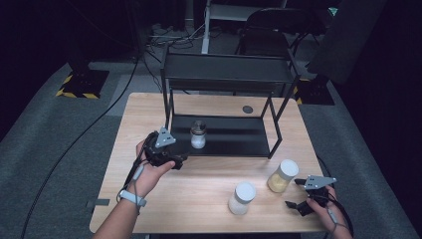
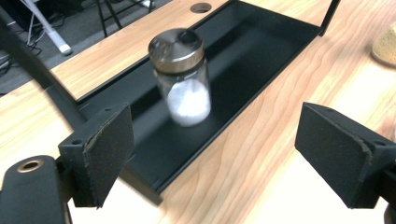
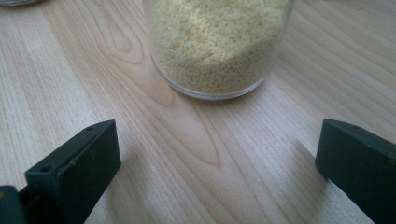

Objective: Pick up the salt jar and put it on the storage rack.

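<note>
A small glass jar [image 1: 198,135] with a metal lid and white powder inside stands on the lower tray [image 1: 239,142] of a black two-level rack. In the left gripper view the jar [image 2: 184,88] sits on the tray [image 2: 261,42] ahead of the jaws. My left gripper [image 1: 175,158] hovers at the tray's front left corner, open [image 2: 219,144], with nothing between its pads. My right gripper [image 1: 294,193] rests low at the table's front right, open [image 3: 215,154]. It points at a clear jar of yellow grains [image 3: 219,42] just ahead of it, apart from both jaws.
The yellow-grain jar [image 1: 282,176] and a white-lidded jar of white contents [image 1: 242,198] stand on the wooden table [image 1: 199,184] in front of the rack. The rack's top shelf [image 1: 226,69] overhangs the tray. A cable hole [image 1: 247,109] lies behind, and a chair [image 1: 278,30] beyond the table.
</note>
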The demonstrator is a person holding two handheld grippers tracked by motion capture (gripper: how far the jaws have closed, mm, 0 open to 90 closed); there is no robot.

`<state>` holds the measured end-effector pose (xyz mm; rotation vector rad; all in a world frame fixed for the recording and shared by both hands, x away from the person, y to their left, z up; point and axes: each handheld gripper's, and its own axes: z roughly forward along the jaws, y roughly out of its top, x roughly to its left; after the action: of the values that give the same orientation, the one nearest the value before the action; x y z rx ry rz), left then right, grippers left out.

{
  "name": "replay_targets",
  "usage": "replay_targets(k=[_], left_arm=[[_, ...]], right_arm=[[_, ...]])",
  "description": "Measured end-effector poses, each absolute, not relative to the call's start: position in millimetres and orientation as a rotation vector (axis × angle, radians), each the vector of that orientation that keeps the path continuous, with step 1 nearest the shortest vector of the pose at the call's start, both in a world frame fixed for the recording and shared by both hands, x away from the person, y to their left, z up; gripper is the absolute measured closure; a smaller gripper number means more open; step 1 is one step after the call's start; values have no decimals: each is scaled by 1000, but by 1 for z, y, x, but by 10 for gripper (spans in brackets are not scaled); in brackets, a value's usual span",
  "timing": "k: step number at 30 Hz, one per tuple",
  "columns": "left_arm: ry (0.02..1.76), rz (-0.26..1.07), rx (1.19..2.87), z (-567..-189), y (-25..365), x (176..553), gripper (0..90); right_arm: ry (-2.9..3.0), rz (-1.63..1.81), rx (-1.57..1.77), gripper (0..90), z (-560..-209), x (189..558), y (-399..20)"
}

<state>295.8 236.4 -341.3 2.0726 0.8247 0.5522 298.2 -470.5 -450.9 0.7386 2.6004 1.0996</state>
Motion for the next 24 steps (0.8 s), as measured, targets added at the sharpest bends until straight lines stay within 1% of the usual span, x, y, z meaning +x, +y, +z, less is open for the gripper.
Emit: replay_targets(k=[8,13,24], left_arm=[[866,546,2060,-352,260,273,117],[900,548,2041,-366,275,260,106],[939,519,2034,-396,296,245,104]], right_arm=[[2598,1098,744,0,-451,297,-470],[2597,1098,746,0,-451,297,-470],[2592,1097,753,0,-451,296,-469]])
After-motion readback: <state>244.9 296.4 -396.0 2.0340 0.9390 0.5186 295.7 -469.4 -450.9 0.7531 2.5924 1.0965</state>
